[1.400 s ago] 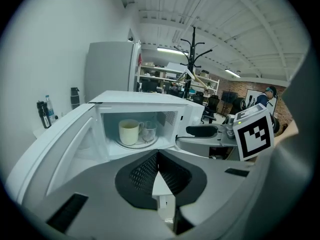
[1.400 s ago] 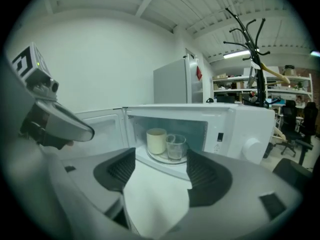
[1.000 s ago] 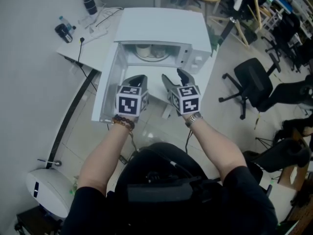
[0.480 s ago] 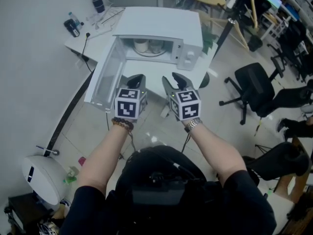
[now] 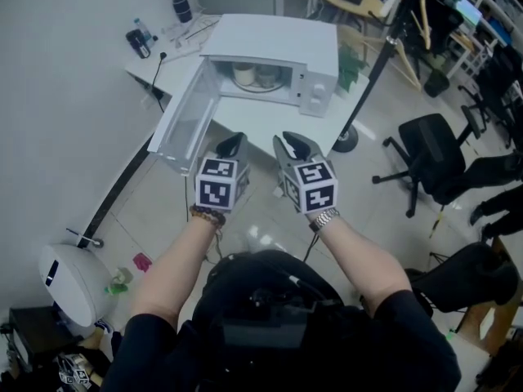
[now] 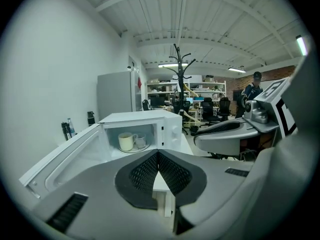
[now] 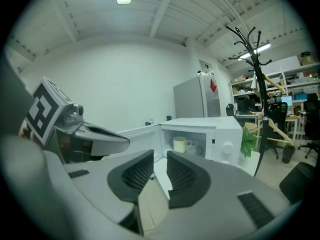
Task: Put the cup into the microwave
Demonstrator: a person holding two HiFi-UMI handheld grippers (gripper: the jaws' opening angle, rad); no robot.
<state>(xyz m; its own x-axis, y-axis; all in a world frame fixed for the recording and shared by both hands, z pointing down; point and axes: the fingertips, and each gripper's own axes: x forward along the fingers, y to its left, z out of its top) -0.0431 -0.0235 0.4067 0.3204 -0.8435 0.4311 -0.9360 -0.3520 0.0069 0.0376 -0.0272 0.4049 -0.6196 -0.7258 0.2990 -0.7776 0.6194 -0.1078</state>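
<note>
Cup (image 5: 243, 73) inside microwave (image 5: 278, 47), door swung open, at right end of white table (image 5: 265, 129), left gripper (image 5: 231, 145) jaws closed, empty, right gripper (image 5: 296, 147) jaws just closing, narrow gap, nothing between.

We see a white table (image 5: 176, 64) against the wall. On it stands a white microwave (image 5: 274, 43), its door swung open to the left. At the table's far left corner stand a dark flask (image 5: 181, 5) and a small bottle (image 5: 137, 41), with cables (image 5: 192, 33) lying between them. A black office chair (image 5: 429, 149) stands on the tiled floor (image 5: 384, 121) to the right.
</note>
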